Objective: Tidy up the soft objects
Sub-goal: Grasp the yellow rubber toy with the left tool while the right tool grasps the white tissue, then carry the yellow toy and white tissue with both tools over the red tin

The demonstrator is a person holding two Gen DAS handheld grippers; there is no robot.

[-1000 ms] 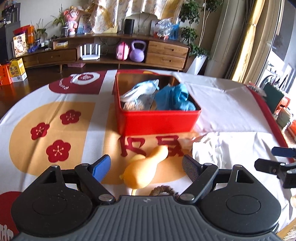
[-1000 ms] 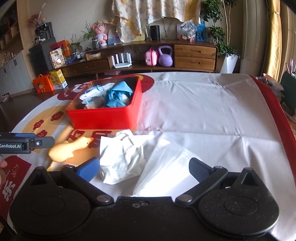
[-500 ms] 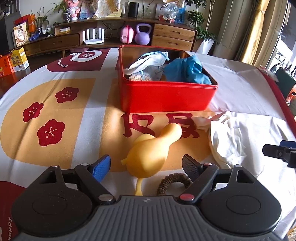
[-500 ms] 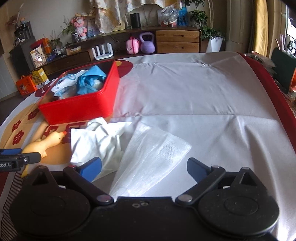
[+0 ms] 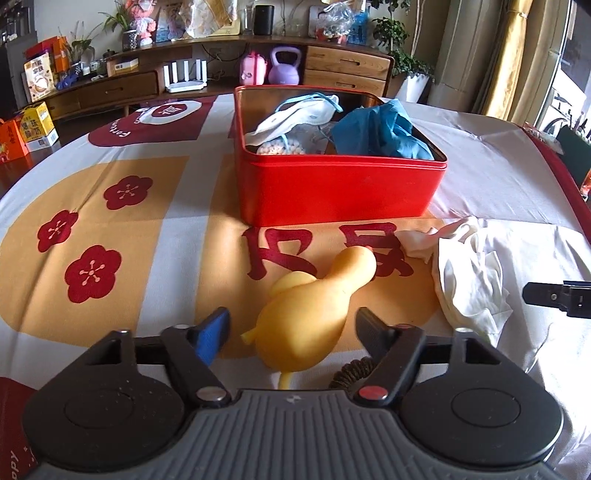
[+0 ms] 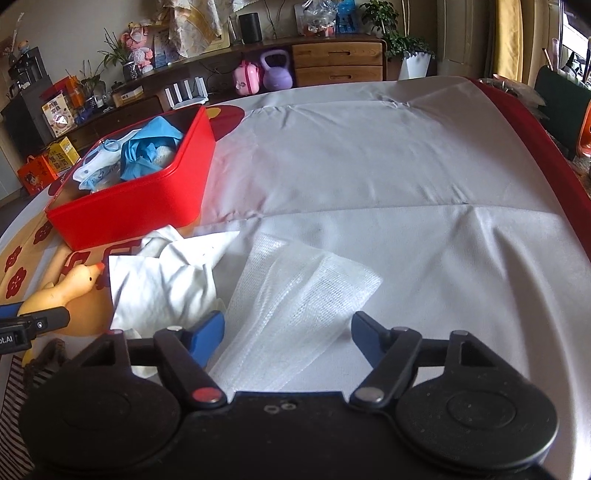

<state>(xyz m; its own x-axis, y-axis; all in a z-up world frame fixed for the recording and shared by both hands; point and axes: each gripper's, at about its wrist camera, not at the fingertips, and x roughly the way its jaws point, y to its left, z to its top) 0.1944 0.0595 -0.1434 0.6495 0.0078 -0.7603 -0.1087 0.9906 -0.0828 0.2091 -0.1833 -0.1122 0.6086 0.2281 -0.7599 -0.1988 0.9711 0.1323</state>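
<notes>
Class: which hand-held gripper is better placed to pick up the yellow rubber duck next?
Left. The left hand-held gripper already straddles the yellow rubber duck, jaws closing; the right hand-held gripper brackets the white mesh cloth.

Black tool [image 5: 293, 328] w/ blue pads, grey ribbed base, red screw.

Behind the counter's far edge runs a long low wooden sideboard [image 5: 325, 70] with drawers. On its lower shelf stand a white router with upright antennas [image 5: 184, 77], a small pink case [image 5: 252, 68] and a purple kettlebell [image 5: 283, 68], side by side. A black cylindrical speaker [image 6: 250, 27] stands on top. Leafy potted plants in a white pot [image 6: 415, 61] stand at its right end. Orange and yellow cartons [image 5: 26, 127] sit on the floor at left.
</notes>
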